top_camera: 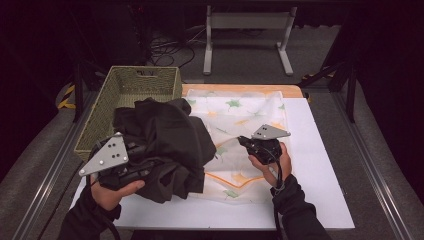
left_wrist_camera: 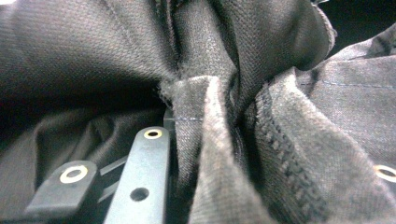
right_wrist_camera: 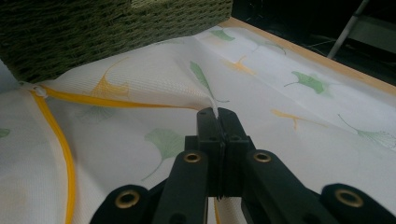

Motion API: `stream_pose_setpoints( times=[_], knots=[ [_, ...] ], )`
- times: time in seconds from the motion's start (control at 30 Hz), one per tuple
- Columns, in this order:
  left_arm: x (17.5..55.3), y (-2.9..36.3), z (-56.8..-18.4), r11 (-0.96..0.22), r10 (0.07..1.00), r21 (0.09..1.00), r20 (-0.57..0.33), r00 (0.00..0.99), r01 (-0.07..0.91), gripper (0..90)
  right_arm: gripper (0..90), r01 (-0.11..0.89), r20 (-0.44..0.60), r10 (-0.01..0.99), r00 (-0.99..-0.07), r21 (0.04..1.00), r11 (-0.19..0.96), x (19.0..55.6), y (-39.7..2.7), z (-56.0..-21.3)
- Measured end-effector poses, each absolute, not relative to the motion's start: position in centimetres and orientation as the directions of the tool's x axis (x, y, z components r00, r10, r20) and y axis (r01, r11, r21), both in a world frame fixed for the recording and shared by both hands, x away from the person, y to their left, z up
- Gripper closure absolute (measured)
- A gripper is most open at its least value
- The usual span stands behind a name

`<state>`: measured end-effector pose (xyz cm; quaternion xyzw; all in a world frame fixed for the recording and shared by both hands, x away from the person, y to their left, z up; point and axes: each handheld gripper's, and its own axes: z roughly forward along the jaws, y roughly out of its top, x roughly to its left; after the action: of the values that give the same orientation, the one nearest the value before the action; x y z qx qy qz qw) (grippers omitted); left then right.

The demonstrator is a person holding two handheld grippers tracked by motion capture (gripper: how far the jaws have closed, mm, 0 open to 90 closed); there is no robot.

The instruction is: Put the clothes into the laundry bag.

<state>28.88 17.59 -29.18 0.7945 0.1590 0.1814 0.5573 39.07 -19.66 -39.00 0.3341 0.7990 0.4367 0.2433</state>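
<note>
Garment [top_camera: 165,145], black, bunched at centre-left, clenched in left gripper [top_camera: 131,161]. Right gripper [top_camera: 243,140], centre-right, pinches leaf-print bag [top_camera: 240,112]. Basket [top_camera: 120,92] sits upper left.

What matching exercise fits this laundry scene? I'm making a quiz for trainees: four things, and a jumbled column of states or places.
Things:
1. black garment
2. leaf-print mesh bag
3. woven basket
4. wooden board

States or places:
A. pinched by the right gripper
B. stands at the table's left
C. bunched in the left gripper
D. lies under the bag's far edge

Pairs: 1-C, 2-A, 3-B, 4-D
</note>
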Motion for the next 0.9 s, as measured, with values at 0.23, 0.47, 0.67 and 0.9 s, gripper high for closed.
stream_pose_setpoints(
  times=[0.23,0.47,0.67,0.9],
  knots=[
    [27.9,15.1,-30.1,-0.375,0.373,0.926,0.099,0.922,0.052,69.8,89.8,0.319,-0.098,0.743,-0.662,0.860,0.397,39.2,-19.6,-38.9],
    [26.6,13.5,-30.2,-0.389,0.306,0.921,0.100,0.947,0.028,69.9,89.9,0.318,-0.098,0.743,-0.661,0.861,0.397,39.2,-19.7,-39.0],
    [25.2,11.9,-30.3,-0.419,0.231,0.908,0.108,0.967,-0.002,69.8,89.9,0.321,-0.095,0.745,-0.661,0.861,0.394,39.1,-19.8,-38.9],
    [24.5,8.8,-31.7,-0.468,0.116,0.883,0.068,0.991,-0.006,69.6,89.9,0.313,-0.092,0.744,-0.662,0.868,0.386,39.1,-20.0,-38.7]
  ],
)
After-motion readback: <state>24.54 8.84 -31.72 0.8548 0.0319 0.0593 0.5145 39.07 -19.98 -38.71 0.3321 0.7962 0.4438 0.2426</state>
